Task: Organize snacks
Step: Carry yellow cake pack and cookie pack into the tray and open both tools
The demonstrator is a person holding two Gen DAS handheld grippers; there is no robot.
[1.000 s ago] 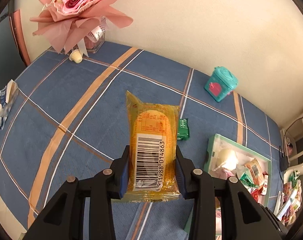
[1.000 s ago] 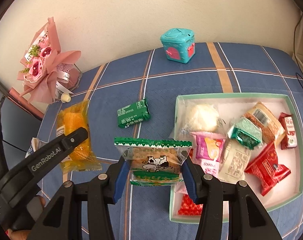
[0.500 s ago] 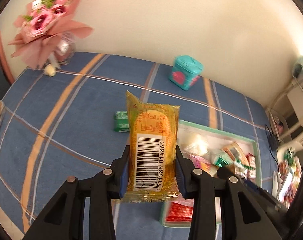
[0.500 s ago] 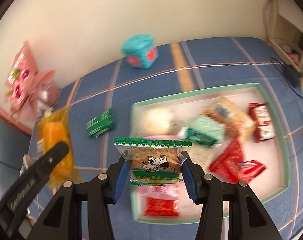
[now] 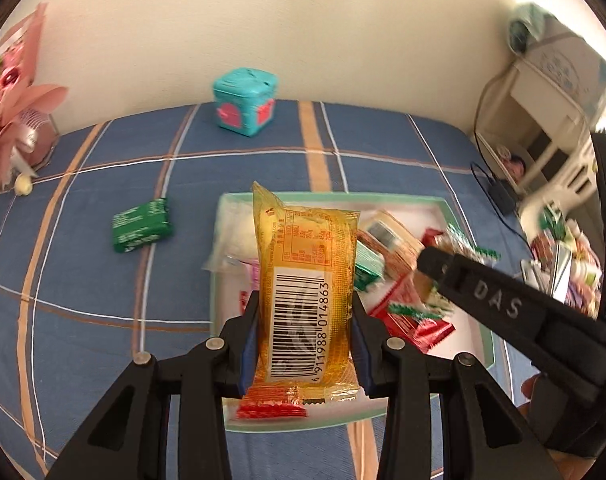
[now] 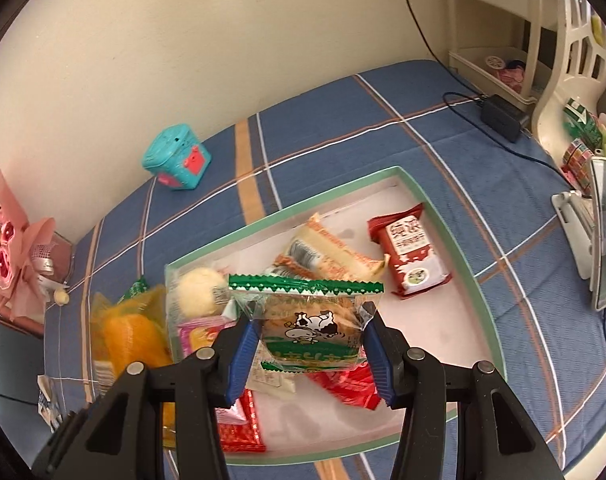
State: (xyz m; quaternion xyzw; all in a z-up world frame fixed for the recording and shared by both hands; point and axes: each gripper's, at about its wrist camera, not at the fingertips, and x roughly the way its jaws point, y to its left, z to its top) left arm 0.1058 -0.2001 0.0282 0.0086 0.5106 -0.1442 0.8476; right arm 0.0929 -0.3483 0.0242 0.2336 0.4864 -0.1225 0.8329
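My left gripper (image 5: 305, 344) is shut on a yellow snack packet (image 5: 305, 280) with a barcode, held above the near left part of the green-rimmed tray (image 5: 327, 199). My right gripper (image 6: 309, 350) is shut on a clear, green-edged cow biscuit packet (image 6: 309, 330), held over the tray (image 6: 335, 196). The tray holds several snacks, among them a red packet (image 6: 409, 256). The yellow packet (image 6: 131, 332) also shows at the left of the right wrist view. The right gripper's arm (image 5: 503, 304) crosses the left wrist view. A green snack packet (image 5: 141, 226) lies on the blue plaid cloth left of the tray.
A teal box (image 5: 245, 100) stands by the back wall. A pink flower bouquet (image 5: 11, 108) is at the far left. A white shelf (image 6: 495, 28), a black charger (image 6: 501, 117) with cable and a phone on a stand (image 6: 601, 236) are at the right.
Both grippers have swung right with their packets, from over the bare cloth left of the tray to above the tray. The grips have not changed.
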